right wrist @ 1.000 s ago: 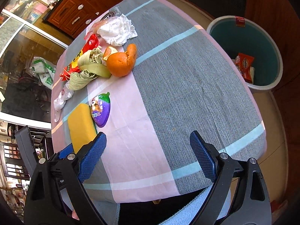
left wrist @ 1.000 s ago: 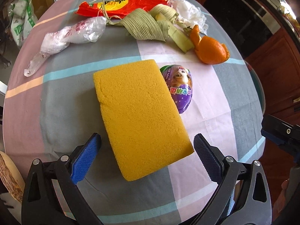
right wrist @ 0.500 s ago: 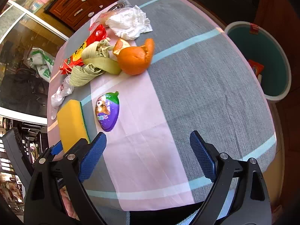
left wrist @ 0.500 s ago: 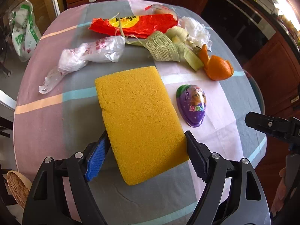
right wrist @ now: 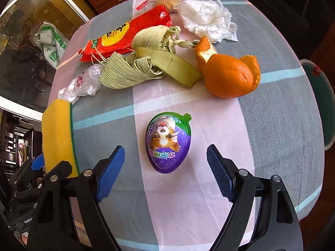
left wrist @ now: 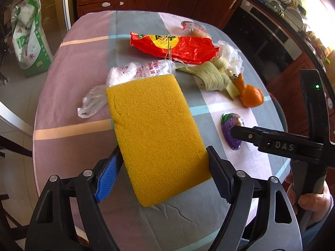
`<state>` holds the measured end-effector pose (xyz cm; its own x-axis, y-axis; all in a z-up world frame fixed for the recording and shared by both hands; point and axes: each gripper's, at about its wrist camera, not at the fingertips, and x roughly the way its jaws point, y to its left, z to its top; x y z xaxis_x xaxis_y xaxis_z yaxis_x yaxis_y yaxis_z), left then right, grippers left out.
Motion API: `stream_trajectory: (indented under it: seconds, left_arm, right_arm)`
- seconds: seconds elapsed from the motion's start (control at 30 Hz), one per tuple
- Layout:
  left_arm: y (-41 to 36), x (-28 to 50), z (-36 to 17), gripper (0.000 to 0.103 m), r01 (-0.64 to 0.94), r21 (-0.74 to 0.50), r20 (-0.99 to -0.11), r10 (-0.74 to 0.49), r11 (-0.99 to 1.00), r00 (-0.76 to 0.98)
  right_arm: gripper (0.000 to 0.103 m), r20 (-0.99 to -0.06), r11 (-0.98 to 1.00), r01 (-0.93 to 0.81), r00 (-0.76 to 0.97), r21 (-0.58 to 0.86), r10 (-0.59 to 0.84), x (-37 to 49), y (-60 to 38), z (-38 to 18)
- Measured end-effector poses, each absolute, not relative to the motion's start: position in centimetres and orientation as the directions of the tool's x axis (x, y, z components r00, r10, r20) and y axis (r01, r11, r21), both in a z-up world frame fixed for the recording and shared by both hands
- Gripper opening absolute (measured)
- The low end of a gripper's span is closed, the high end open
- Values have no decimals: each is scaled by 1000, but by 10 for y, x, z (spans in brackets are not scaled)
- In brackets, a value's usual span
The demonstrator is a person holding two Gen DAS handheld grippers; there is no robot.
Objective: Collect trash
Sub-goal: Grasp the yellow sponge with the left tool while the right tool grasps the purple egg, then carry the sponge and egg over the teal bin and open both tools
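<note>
The left tool (left wrist: 164, 172) clamps the near end of the sponge (left wrist: 155, 127), which tilts above the table (left wrist: 69, 87). The right tool (right wrist: 165, 173) hovers over the purple egg wrapper (right wrist: 167, 142), its jaws closing with the wrapper between them (pads not touching). Beyond lie the peel (right wrist: 228, 77), husks (right wrist: 134, 67), red packet (right wrist: 125, 35) and tissue (right wrist: 207, 18).

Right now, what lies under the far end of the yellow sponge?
The yellow sponge, clamped in the left gripper, overlaps the clear plastic bag. How far the bag reaches beneath it is covered.
</note>
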<state>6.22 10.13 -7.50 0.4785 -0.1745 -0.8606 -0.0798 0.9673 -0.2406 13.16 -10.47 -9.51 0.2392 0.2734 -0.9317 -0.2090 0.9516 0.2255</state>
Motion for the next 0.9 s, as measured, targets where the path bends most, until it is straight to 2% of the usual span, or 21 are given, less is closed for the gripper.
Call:
stream_trajectory:
  seconds: [0.1,0.13,0.2,0.47,0.9]
  left_arm:
    - [103,65,-76,80,-66,-251,-859,-191,966,475]
    - [103,66,-76,80,-64,-253,-859,-194,965,474]
    - [102,66,-76,80,-59,-255,-858,-198,965,475]
    - [91,73,-72,80,-31,-248,-857,-204,968,473]
    - [28,103,-44,80,80,-192,-852,-207,978,482]
  right_arm:
    - [65,-941,956,-222,234,193,244,135,-98,-102]
    - [54,-946,958,-231,233,172,226,136,-95,-105]
    - [41,-944,957,-257,261,132,201,134,-91,-102]
    - [41,-925,943,-237,246,233,290,136,-110,-83]
    - [41,-852,927,-133,367,351,375,152,-197,-38]
